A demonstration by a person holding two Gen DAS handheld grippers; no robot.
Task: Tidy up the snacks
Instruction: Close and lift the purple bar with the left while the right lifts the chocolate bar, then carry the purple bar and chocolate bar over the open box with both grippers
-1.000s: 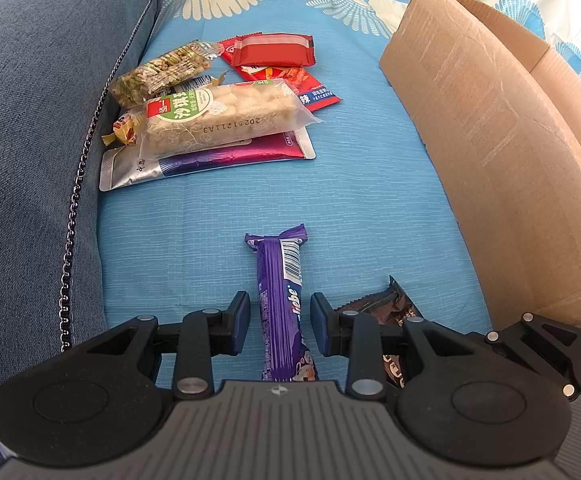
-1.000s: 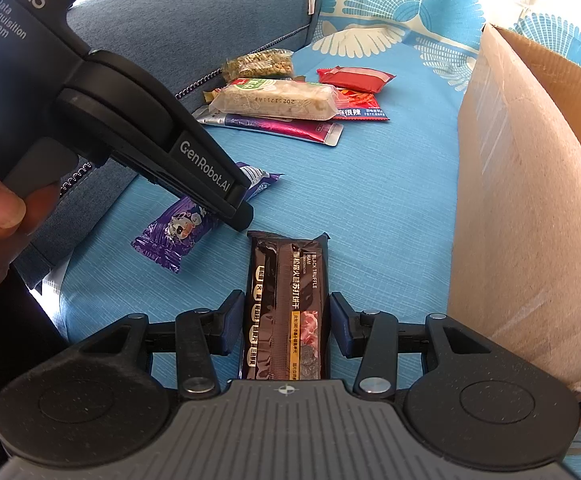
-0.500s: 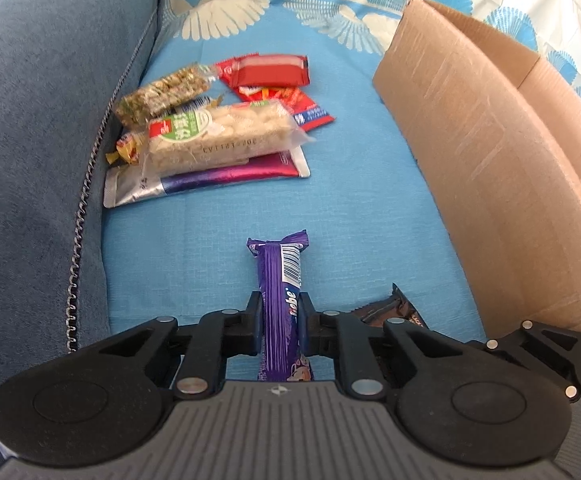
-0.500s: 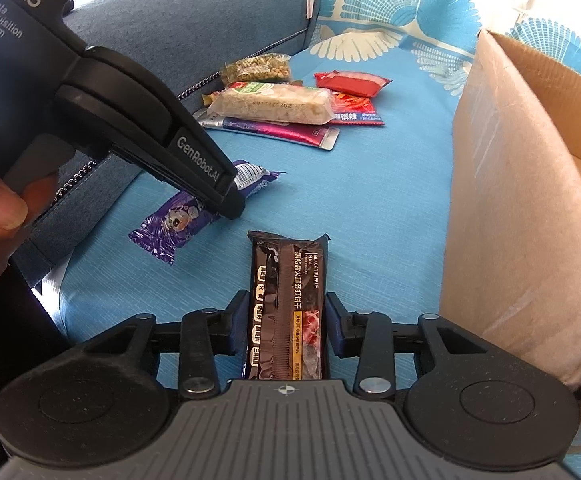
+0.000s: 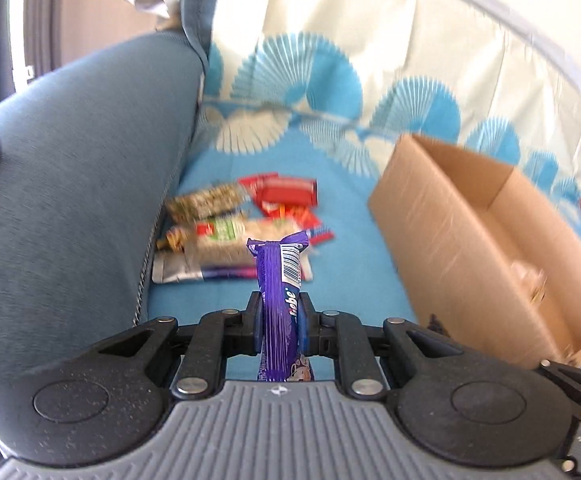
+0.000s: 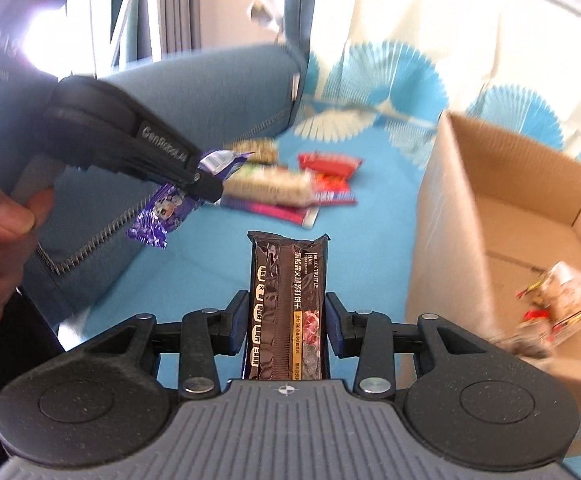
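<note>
Two grippers, each clamped on a snack bar, both lifted off the blue sofa cover (image 5: 342,280).
Left gripper (image 5: 280,322) pinches purple bar (image 5: 280,280); snack pile (image 5: 242,232) lies behind by the armrest. Right gripper (image 6: 286,320) pinches brown truffle bar (image 6: 286,300); open cardboard box (image 6: 530,216) at right holds one packet (image 6: 562,308).

Setting: home living room | blue fabric sofa armrest (image 5: 90,168) stood at 9 o'clock | fan-patterned blue-and-cream seat cover (image 5: 330,92) ran toward 12 | window curtains (image 6: 174,12) hung at 11 | open cardboard box (image 5: 470,216) sat at 3
</note>
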